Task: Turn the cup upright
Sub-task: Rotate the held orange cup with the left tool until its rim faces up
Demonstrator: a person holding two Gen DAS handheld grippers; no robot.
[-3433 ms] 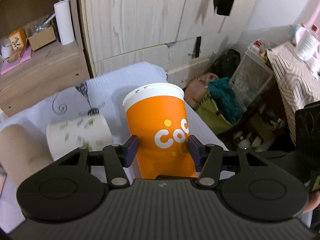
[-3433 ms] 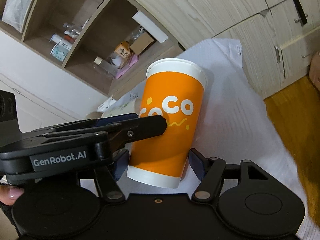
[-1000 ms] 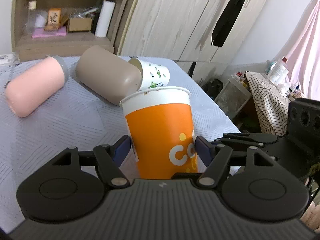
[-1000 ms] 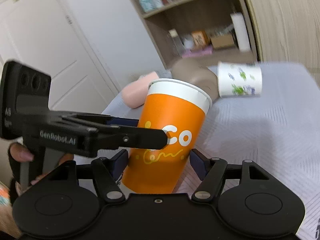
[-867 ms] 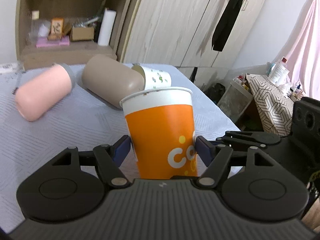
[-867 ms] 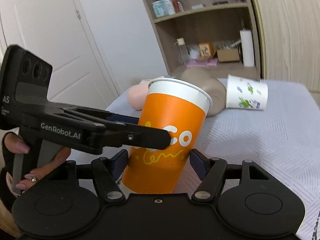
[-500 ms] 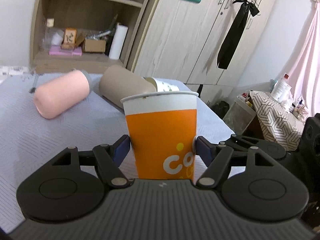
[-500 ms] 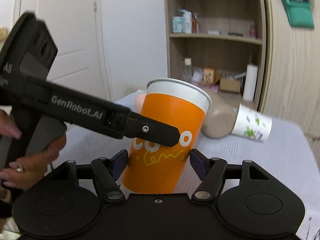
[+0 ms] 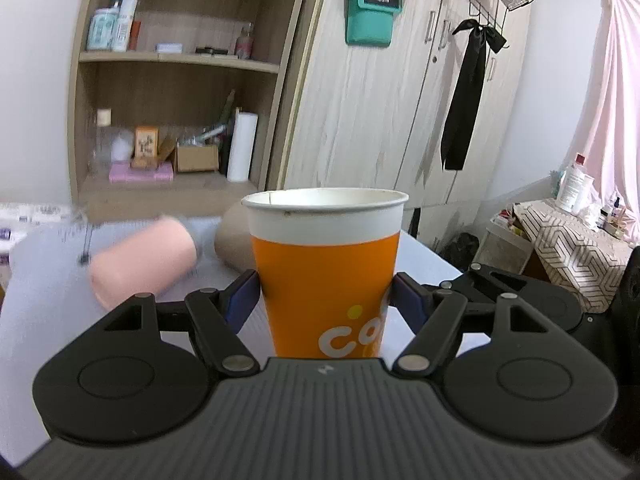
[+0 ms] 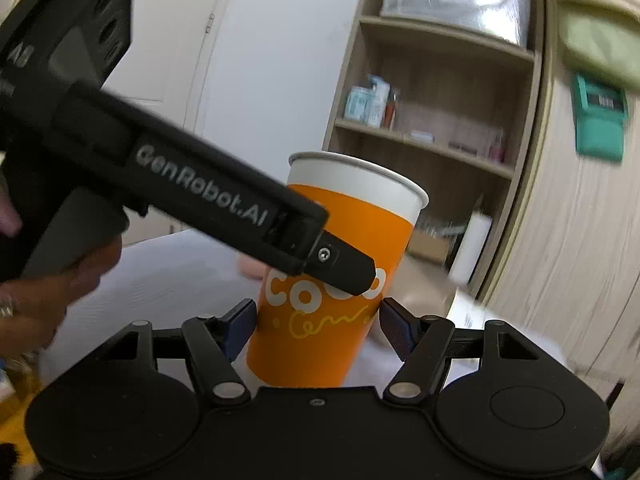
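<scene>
1. Left wrist view: the left gripper (image 9: 325, 294) has its blue-padded fingers (image 9: 240, 298) pressed against both sides of the orange paper cup (image 9: 325, 276), clamping its lower half
2. That cup stands mouth up, its white rim level, with white lettering low on the orange wall
3. Right wrist view: the right gripper (image 10: 316, 326) brackets the same cup (image 10: 336, 280); its left pad sits right at the cup wall, while its right pad (image 10: 396, 330) shows a small gap, so whether it grips cannot be told
4. From this side the cup leans slightly to the right, and the left gripper's black finger crosses in front of the lettering, with the person's left hand (image 10: 48, 280) on its handle
5. Under the cup lies the tabletop (image 9: 36, 320), covered in a pale quilted cloth
6. Just behind the cup, a pink tumbler (image 9: 144, 260) lies on its side, blurred, and a beige tumbler (image 9: 234, 240) peeks out beside it
7. Farther back stands a wooden shelf unit (image 9: 180, 58) with a paper towel roll (image 9: 241, 146), then a wardrobe (image 9: 372, 120) carrying a teal box (image 9: 372, 10) and a black bow (image 9: 472, 80)
</scene>
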